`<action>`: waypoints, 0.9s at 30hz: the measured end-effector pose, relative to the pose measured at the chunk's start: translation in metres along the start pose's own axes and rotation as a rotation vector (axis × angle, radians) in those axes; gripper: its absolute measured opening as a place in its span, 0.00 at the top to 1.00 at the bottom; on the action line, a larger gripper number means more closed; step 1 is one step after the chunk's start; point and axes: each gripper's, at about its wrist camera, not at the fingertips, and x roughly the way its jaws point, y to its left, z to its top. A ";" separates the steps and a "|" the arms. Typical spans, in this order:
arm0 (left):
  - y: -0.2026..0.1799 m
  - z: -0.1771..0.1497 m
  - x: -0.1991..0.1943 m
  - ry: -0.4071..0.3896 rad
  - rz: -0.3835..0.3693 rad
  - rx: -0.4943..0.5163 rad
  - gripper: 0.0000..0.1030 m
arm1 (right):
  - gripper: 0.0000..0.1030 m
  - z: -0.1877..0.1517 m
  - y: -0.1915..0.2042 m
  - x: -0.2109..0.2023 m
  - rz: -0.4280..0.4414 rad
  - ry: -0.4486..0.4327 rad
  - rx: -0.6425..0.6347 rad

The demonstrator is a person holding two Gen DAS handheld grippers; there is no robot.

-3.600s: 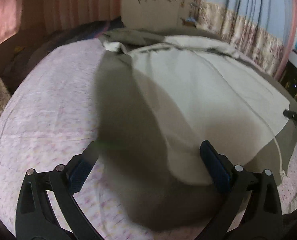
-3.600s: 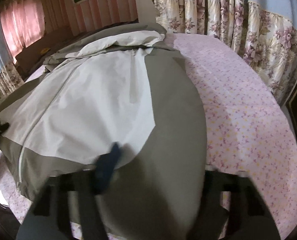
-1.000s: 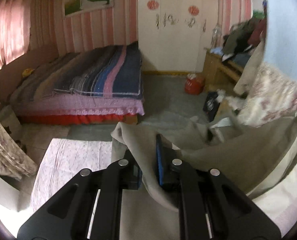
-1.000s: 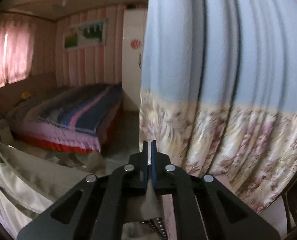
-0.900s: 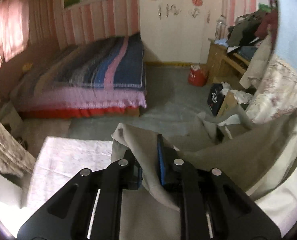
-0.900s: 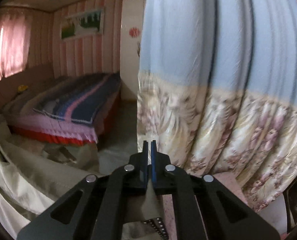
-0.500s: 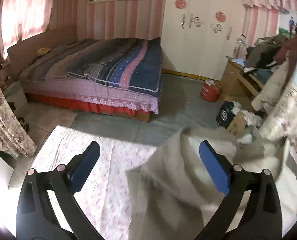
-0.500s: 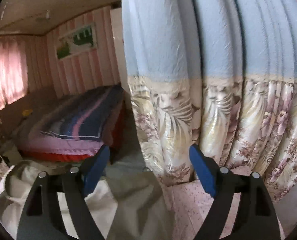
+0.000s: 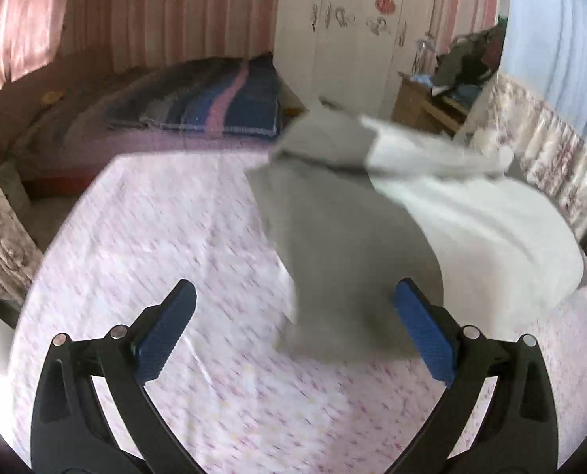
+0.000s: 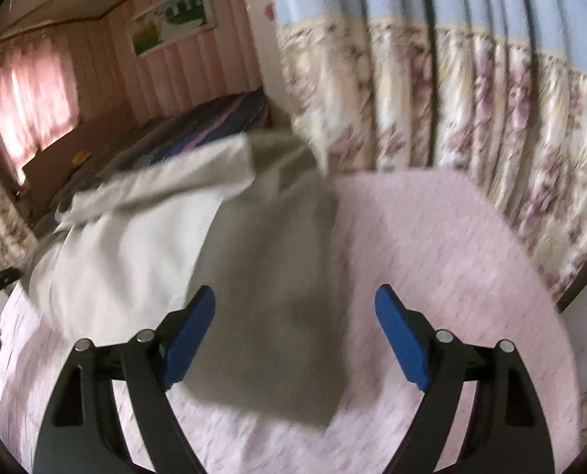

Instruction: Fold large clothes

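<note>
the jacket (image 9: 356,245), grey-green with a pale cream panel, lies on the pink flowered sheet (image 9: 167,245) of the near bed, and neither tool holds it. the left gripper (image 9: 295,330) has its jaws wide apart, with the nearest grey corner of the cloth showing between the blue pads but not pressed by either. the right gripper (image 10: 295,337) is likewise spread, the grey hem lying in the gap beneath it, untouched. both views are smeared with motion, so fine creases cannot be read

the garment (image 10: 261,268) seems laid out like this so that it rests flat and broad on the bed, giving both tools a free hem to take hold of for a fold; the open jaws fit a release or a fresh reach rather than a carry. judged from how it lies, no tidy fold is in place yet, and the far end is bunched into a raised ridge

its long axis runs away from the cameras, from the hem near the pads toward that rumpled end near the flowered curtain (image 10: 471,126) and the far edge of the bed. in the left view the grey part is on the left and the cream part on the right; in the right view this is reversed
</note>
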 end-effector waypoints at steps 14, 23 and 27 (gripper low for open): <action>-0.035 -0.018 0.025 0.067 -0.087 0.019 0.75 | 0.95 -0.020 0.021 0.000 0.003 0.047 0.013; -0.045 -0.063 -0.063 0.066 -0.173 0.023 0.77 | 1.00 -0.045 0.003 -0.074 0.009 -0.012 0.003; -0.040 -0.090 -0.105 0.046 -0.203 -0.022 0.77 | 1.00 -0.062 0.014 -0.103 0.034 -0.022 -0.036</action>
